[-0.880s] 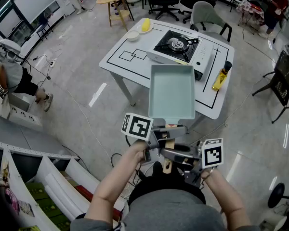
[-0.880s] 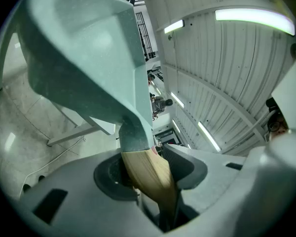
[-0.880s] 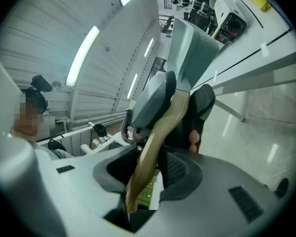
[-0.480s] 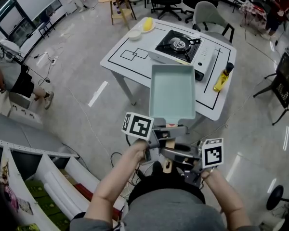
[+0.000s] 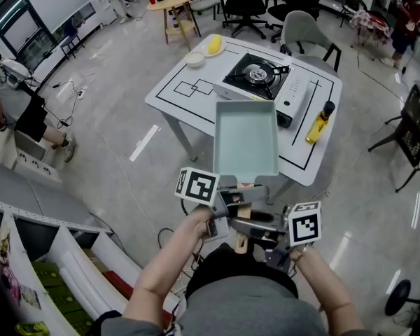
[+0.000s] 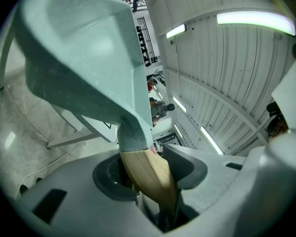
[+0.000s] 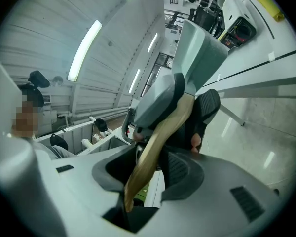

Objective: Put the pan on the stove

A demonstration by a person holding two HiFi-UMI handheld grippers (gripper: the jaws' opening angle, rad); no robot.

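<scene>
Pinching pale wooden handle (image 6: 147, 169) of mint-green rectangular pan (image 5: 246, 140) with left hand-held gripper (image 5: 231, 203) and right hand-held gripper (image 5: 260, 224) together. Holding pan in air, short of white bench (image 5: 178, 89). Not yet on black-topped portable gas stove (image 5: 259, 72); approach and set-down left.

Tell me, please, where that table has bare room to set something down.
The table's left half, between the bowl and the near edge, is bare but for black lines. The stove is free too. The strip by the bottle is narrow.
</scene>
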